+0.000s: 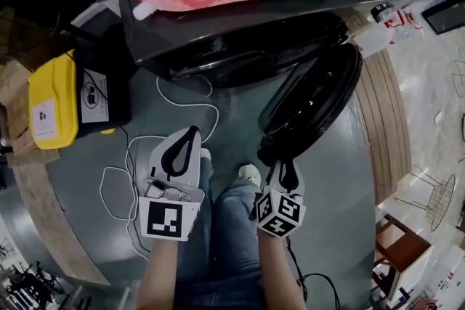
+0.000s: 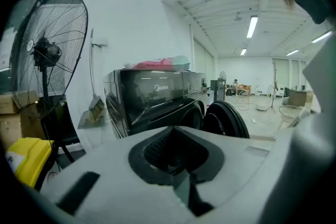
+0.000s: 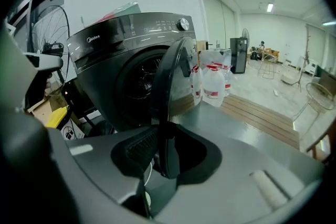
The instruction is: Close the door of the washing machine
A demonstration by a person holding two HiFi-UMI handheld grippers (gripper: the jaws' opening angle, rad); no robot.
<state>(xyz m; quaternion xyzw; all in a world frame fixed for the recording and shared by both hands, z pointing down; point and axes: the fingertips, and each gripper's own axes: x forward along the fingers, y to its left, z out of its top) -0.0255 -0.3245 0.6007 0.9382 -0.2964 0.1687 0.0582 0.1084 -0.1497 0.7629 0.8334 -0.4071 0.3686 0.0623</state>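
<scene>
While your right gripper [image 1: 280,165] clamps the rim of the open door [image 1: 320,98] of the washing machine [image 1: 218,33], your left gripper [image 1: 191,134] hovers closed and empty.

Grey floor [image 1: 341,178] around the washing machine [image 1: 240,58]

The washing machine stands directly on the smooth grey floor, with a white cable [image 1: 216,112] looping loosely across the floor in front of it. To its left sit a yellow case [image 1: 52,102] and, just beside that, a black box [image 1: 102,87] with a white label. On the right a strip of wooden decking [image 1: 385,120] lies along the floor, and clear bottles [image 3: 212,81] with red labels stand at its far end, near the machine. Further right are a wooden stool [image 1: 399,247] and a wire frame [image 1: 439,200]. The person's shoes [image 1: 249,173] rest on the floor near the cable.
</scene>
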